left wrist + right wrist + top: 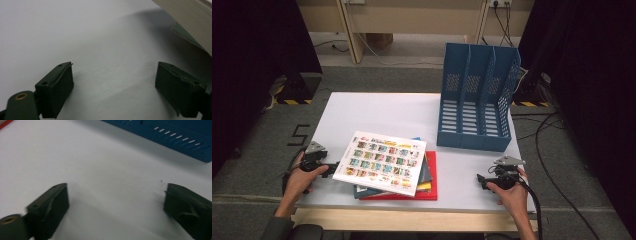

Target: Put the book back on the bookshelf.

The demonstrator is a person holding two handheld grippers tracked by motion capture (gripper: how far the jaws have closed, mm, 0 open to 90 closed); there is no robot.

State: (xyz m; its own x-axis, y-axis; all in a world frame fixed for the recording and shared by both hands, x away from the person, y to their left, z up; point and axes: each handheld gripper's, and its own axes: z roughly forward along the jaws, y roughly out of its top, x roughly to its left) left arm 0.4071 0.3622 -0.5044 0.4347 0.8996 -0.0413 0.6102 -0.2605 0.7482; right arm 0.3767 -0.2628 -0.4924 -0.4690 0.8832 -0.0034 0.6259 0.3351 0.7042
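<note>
While the left hand-held gripper [331, 169] rests low on the worktop [387, 107] just beside the book pile's left edge, its jaws stand wide apart and hold nothing, seemingly lined up to take the top book [382, 160]. That book lies askew on the pile [412, 187], its corner overhanging, which leaves an edge free to grip. The right hand-held gripper [481, 179] sits well apart, equally wide open and empty, near the blue file rack [477, 95], probably waiting to steady a book going in.
</note>
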